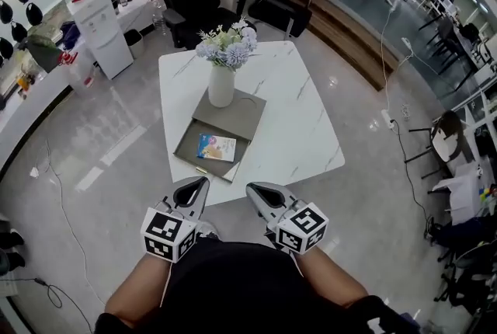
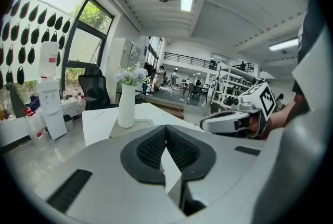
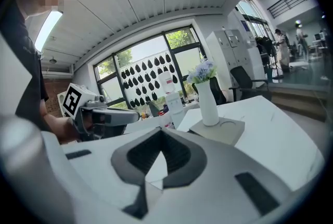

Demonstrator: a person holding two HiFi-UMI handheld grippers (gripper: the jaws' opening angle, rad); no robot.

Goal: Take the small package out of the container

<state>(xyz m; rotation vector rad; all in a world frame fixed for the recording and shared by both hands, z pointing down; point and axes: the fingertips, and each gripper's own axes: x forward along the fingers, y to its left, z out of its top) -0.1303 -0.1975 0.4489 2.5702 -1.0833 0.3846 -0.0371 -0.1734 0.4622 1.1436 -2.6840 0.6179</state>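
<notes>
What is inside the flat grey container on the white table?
The flat grey container holds a small blue-and-yellow package, lying flat; anything under the package is hidden.

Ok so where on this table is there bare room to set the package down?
The right half of the white table is bare marble, from the gray container to the right edge. A narrower bare strip runs along the left edge. The middle is crowded: vase, container, small package.

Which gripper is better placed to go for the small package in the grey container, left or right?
Left, narrowly. The left gripper sits more directly in line with the small package in the grey container; the right gripper is farther aside. Both are shut, short of the table.
</notes>
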